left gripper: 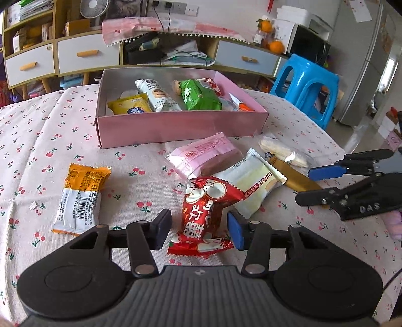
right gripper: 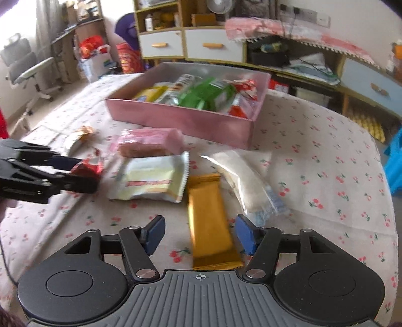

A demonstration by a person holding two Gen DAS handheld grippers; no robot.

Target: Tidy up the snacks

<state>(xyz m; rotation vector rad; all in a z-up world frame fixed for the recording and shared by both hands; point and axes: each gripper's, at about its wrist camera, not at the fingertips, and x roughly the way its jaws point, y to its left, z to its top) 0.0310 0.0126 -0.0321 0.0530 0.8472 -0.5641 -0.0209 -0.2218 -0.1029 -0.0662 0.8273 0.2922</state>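
Left gripper (left gripper: 198,227): straddles the red snack packet (left gripper: 206,213), jaws parted, pads just clear of its sides.
Right gripper (right gripper: 199,234): unclenched around the gold bar packet (right gripper: 211,221) (blurred), one pad near its edge.
White packet (left gripper: 251,183): between those two, nearer than the pink box.
Pink wrapped cake (left gripper: 203,156): just before the pink box.
Pink box (left gripper: 176,125): farthest on the tabletop (left gripper: 50,151), holding several packets.

A table under a cherry-print cloth (left gripper: 50,140) fills the middle. Behind it runs a low wooden cabinet (left gripper: 88,52) with white drawers — a fan (left gripper: 93,7) on top. A blue plastic stool (left gripper: 305,88) stands beside it, an office chair (right gripper: 27,68) near bright daylight.
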